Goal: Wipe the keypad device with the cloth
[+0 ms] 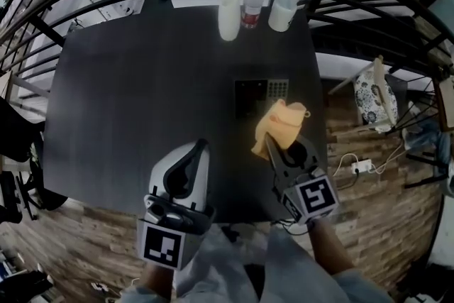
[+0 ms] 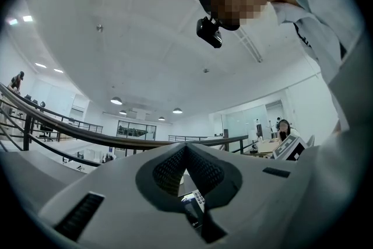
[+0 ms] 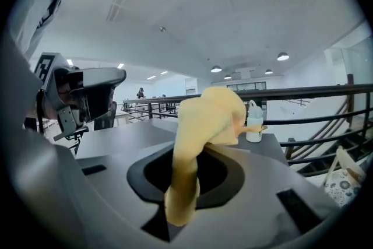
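Observation:
The keypad device [image 1: 261, 97], black with a dark screen and a grey key block, lies flat near the right edge of the dark table [image 1: 142, 96]. My right gripper [image 1: 287, 147] is just in front of it, shut on a yellow cloth [image 1: 278, 125] whose bunched end hangs over the device's near edge. In the right gripper view the cloth [image 3: 204, 131] rises out of the jaws and blocks the device. My left gripper [image 1: 201, 145] hovers over the table's front edge, left of the device, shut and holding nothing. A sliver of the keypad device [image 2: 195, 202] shows below its closed tips [image 2: 186, 147].
At the table's far edge stand a white cup [image 1: 228, 18], a red-labelled water bottle [image 1: 252, 3] and a white jug [image 1: 282, 8]. Black railings curve behind the table. To the right, a patterned bag [image 1: 376, 99] and a power strip [image 1: 362, 167] lie on the wooden floor.

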Available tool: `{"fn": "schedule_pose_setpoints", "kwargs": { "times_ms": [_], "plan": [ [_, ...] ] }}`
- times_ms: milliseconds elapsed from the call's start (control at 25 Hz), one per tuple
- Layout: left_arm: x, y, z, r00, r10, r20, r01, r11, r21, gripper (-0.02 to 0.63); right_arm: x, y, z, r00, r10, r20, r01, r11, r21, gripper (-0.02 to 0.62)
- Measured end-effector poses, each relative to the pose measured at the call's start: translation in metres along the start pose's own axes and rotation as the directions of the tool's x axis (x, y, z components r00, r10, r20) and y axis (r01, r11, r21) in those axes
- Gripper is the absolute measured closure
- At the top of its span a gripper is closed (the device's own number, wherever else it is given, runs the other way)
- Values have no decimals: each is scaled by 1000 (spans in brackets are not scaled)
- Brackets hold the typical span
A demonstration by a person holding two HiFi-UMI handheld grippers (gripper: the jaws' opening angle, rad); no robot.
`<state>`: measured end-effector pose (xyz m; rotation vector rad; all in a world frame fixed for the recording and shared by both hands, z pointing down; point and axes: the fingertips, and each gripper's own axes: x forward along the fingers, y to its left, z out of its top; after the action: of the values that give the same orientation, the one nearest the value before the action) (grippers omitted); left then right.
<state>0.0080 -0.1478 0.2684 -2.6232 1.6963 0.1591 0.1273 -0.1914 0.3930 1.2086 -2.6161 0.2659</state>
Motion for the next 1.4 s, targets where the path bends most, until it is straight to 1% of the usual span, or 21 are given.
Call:
{"fn": "schedule_pose_setpoints", "kwargs": {
  "times_ms": [80,200,440,800,880,1000,1120,1280,1400],
  "plan": [
    [3,8,-4,1000,10,-10,-10,1000,-5,594,16,1,-4,1000,19,-17,-19,1000,-5,525],
    [5,17,-11,1000,19,-24,-20,1000,-13,594,36,6,-15,996,47,-70,-48,999,-14,525],
    [18,32,-19,999,24,-30,-25,999,-28,594,76,12,-33,983,118,-143,-128,990,-65,525],
    [26,46,-24,999,28,-40,-29,999,-40,594,110,17,-51,957,177,-232,-192,980,-46,525],
    [29,47,-26,999,25,-43,-27,999,-41,594,115,14,-55,951,179,-253,-192,981,-29,525],
    [31,49,-26,999,20,-46,-22,999,-45,594,121,8,-60,949,167,-267,-180,983,-26,525],
    [32,50,-27,999,15,-50,-17,999,-50,594,121,4,-63,942,158,-296,-171,985,-17,525],
    [32,51,-30,999,9,-51,-12,998,-56,594,120,-5,-63,953,128,-276,-137,990,-16,525],
    [32,50,-31,999,4,-53,-7,998,-58,594,115,-15,-67,954,101,-281,-105,994,0,525]
  ]
}}
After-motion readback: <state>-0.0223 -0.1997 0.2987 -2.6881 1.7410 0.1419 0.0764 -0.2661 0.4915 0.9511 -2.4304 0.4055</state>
